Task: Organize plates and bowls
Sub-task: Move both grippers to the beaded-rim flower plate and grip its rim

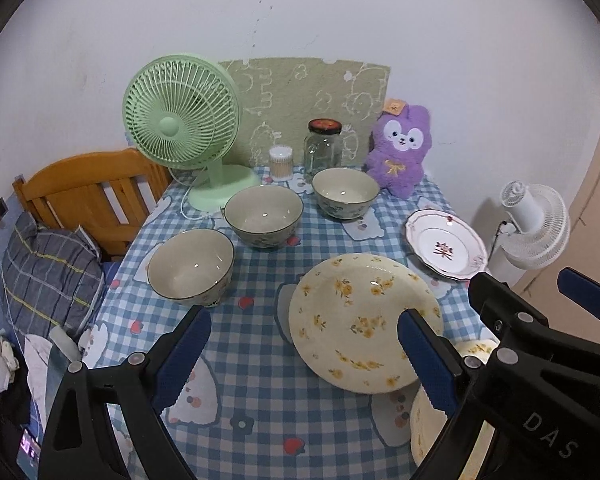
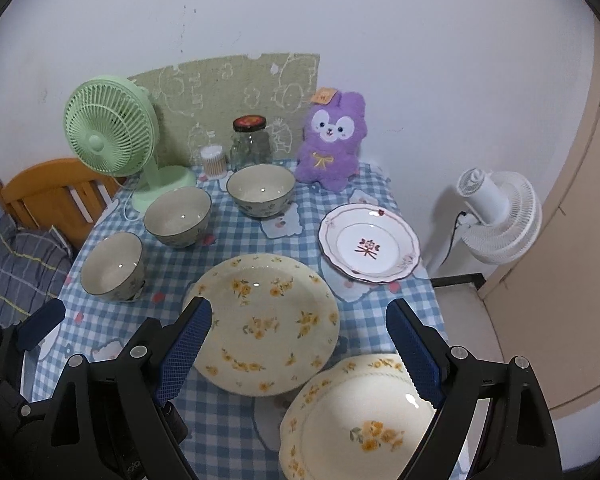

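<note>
You are at the start of the sorting — nothing is stacked yet, by the look of it. Three bowls run in a diagonal line from the left edge of the worktop (image 2: 380, 320) toward the far edge: the near bowl (image 2: 112, 266), the middle bowl (image 2: 178, 218) and the far bowl (image 2: 260, 190), each apart from the next. The big yellow-flowered plate (image 2: 262, 322) lies flat in the middle, the smaller yellow-flowered plate (image 2: 360, 420) sits at the near right corner, and the pink-trimmed plate (image 2: 370, 244) rests by the right edge.

Your right tool (image 2: 300, 352) is spread wide and holds nothing; it hangs above the near side of the worktop, its fingers either side of the gap between the two yellow plates, touching neither as far as can be told. Your left tool (image 1: 304, 360) is likewise spread wide and empty, above the cloth just left of the big plate.

The likely next move is a plate pickup. That calls for bringing one finger under a rim and one over it — a flat plate gives little lip, so come in low from the near edge and clamp firmly before lifting it onto its match.
</note>
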A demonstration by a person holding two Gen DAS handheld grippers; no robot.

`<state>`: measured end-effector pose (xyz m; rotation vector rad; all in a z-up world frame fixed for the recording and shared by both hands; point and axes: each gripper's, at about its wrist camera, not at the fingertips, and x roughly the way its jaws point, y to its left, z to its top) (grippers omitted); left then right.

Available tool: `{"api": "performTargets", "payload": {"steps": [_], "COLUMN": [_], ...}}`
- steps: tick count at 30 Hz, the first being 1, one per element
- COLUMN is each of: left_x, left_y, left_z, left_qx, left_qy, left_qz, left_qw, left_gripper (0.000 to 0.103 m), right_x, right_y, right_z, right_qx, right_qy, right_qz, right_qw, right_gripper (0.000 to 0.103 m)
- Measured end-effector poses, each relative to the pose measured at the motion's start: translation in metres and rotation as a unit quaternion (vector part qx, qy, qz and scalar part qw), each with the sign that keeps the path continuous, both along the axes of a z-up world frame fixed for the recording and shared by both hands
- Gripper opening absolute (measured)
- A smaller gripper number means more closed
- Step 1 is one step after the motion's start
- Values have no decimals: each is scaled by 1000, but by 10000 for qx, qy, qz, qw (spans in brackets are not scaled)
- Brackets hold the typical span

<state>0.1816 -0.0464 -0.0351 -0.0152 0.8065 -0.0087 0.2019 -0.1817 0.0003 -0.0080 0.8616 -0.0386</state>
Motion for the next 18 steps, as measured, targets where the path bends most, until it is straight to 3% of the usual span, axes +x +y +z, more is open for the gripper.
{"api": "performTargets", "payload": {"steps": [18], "left_x": [76], "left_y": [-23], "left_z": [-72], "left_qx": [32], "left_qy": [555], "left_qz": [536], "left_qw": [9970], "left_gripper": [92], "right_x": [83], "right_y": [-23], "right_z": [-83], "right_qx": [276], "right_qy": [470], "right_qz": [347], "right_qw": [9979], "right_gripper": [91]}}
